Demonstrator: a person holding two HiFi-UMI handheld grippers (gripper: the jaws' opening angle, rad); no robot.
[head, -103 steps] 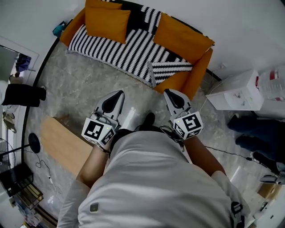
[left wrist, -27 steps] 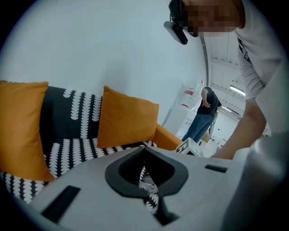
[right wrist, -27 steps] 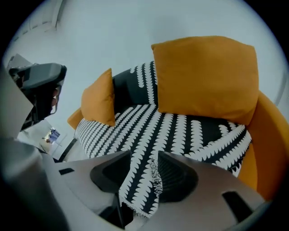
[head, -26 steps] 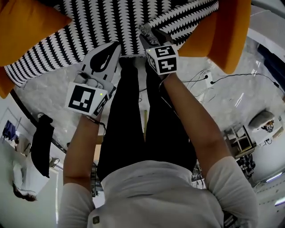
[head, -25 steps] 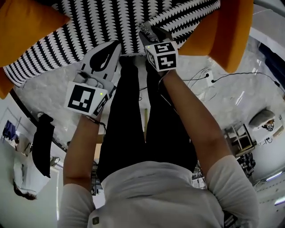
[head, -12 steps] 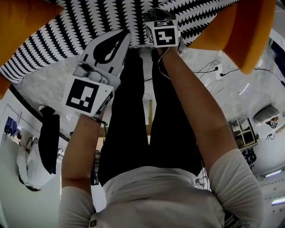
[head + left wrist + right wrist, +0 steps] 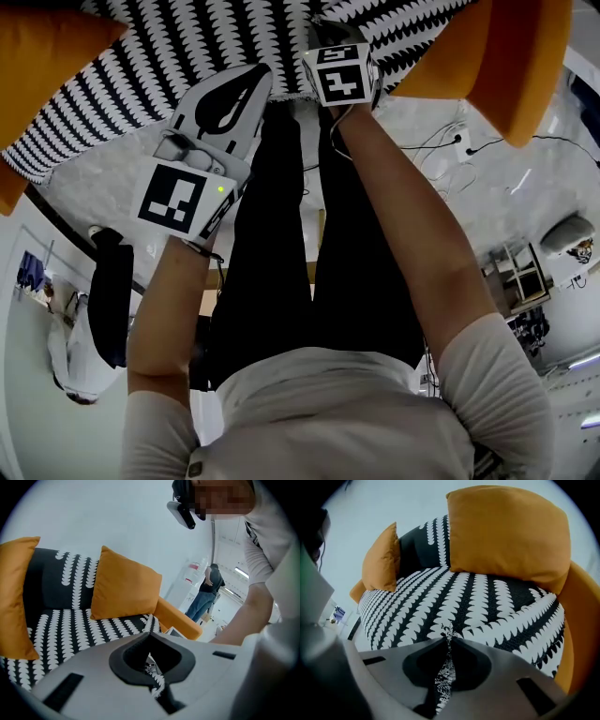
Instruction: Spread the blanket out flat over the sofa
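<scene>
Both claws at the front hem of the blanket, which lies on the seat of the orange sofa and runs up its backrest behind two orange cushions. My right claw has just been closing and now pinches a narrow upright fold of the hem between its jaws. My left claw is likewise shut, with a small tuft of the same patterned edge caught between its jaws. In the head view the two claws sit side by side, close together, at the seat's front edge, with the left one lower in the picture. From both claws the blanket extends away toward the backrest, and its long axis runs crosswise along the seat, left to right. The cloth is black with rows of white scalloped stripes. It lies mostly smooth over the seat, but toward the right arm of the sofa a flap carries stripes at a different angle, which I judge to be a corner folded over. That flap is nearer my right claw, so I judge the spreading will turn on drawing the hem apart along the seat, with the right claw working toward that arm.
</scene>
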